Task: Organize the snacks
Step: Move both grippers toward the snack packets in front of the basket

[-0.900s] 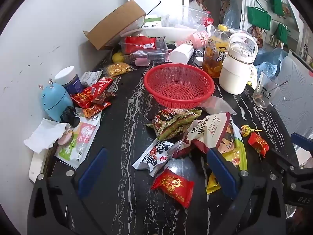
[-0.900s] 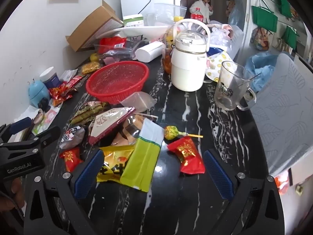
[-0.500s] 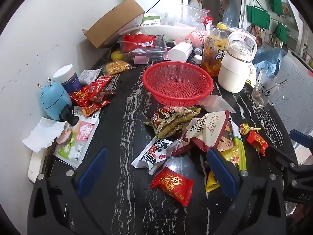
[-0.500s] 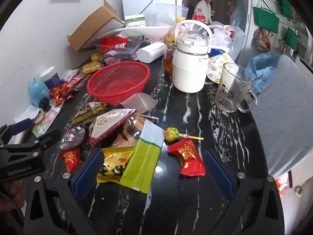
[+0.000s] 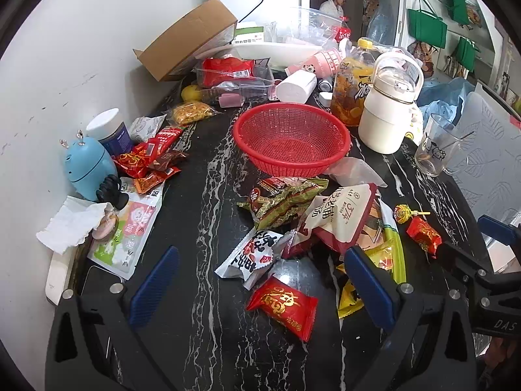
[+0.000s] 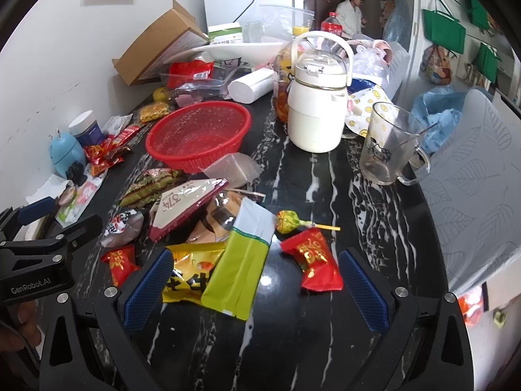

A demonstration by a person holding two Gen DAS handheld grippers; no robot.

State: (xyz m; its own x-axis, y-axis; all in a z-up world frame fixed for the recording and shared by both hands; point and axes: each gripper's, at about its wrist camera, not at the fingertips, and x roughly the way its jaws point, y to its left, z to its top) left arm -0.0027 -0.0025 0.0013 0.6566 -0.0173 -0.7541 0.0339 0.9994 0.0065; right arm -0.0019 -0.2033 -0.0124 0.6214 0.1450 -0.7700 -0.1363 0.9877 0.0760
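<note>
1. Your black marble desk [image 5: 202, 176] carries a red mesh basket [image 5: 291, 138], which stands empty beside a white lidded jug [image 6: 317, 104].
2. A clear glass mug [image 6: 387, 146] at the right holds only a thin stick.
3. The snack pile [image 5: 312, 215] lies just in front of the basket, ahead of both claws.
4. Your left claw [image 5: 260, 283] gapes wide, gripping nothing; a red candy packet [image 5: 282, 303] lies between its fingers.
5. Your right claw [image 6: 257, 280] is equally spread and empty, with a green pouch [image 6: 241, 260] and a red packet [image 6: 317, 260] between its fingers.
</note>
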